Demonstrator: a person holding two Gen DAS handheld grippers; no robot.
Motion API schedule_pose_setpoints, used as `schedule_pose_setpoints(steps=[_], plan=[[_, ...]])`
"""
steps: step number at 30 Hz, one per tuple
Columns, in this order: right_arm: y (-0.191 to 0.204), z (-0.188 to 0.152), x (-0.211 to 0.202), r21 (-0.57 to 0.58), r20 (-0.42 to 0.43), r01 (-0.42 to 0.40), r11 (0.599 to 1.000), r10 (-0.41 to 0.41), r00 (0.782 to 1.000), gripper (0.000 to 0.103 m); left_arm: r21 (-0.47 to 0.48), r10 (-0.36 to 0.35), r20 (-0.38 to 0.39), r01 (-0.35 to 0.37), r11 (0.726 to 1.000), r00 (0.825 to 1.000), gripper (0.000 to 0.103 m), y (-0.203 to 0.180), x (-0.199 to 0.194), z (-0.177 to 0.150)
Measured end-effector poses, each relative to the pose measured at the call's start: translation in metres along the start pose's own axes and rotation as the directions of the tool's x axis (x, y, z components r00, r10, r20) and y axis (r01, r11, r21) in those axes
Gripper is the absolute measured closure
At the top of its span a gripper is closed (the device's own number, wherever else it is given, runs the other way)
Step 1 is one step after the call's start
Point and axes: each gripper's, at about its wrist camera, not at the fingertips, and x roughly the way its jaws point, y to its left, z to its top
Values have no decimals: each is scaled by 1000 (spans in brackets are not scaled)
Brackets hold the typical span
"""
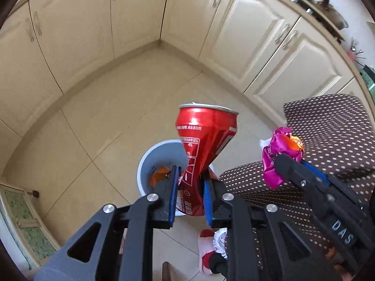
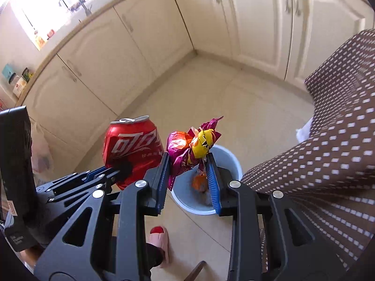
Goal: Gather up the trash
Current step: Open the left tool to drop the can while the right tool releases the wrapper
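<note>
Our left tongs [image 1: 191, 182] pinched the crushed can [image 1: 201, 140], right tongs [image 2: 188, 175] gripped a wrapper [image 2: 187, 149]; both hung over the bin [image 2: 230, 164], orange scrap inside, release left.

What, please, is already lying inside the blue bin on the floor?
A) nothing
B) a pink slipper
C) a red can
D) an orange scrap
D: an orange scrap lies in the bin, while the can is pinched in the left jaws above it.
</note>
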Motion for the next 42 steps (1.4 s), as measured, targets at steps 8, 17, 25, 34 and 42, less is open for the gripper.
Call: schedule_pose_setpoints(steps=[8,17,25,34,42], plan=[[-2,4,37,13,-54,-6,1000,6,999,73,-48,-18,-65,15,999,998,70,12,30,12],[-6,0,54,33,-93,-8,999,11,996,72,-63,15,-97,-21,998,995,67,19,43,11],[-2,-2,65,31,-111,-17,999,20,994,72,-83,37,-103,-46,996,994,62,31,40,8],[1,4,66,26,-81,-32,999,34,996,67,-106,32,-89,-42,993,995,59,41,32,12],[9,5,49,16,-47,-31,999,32,998,55,-117,34,-51,-40,992,998,56,42,3,14]])
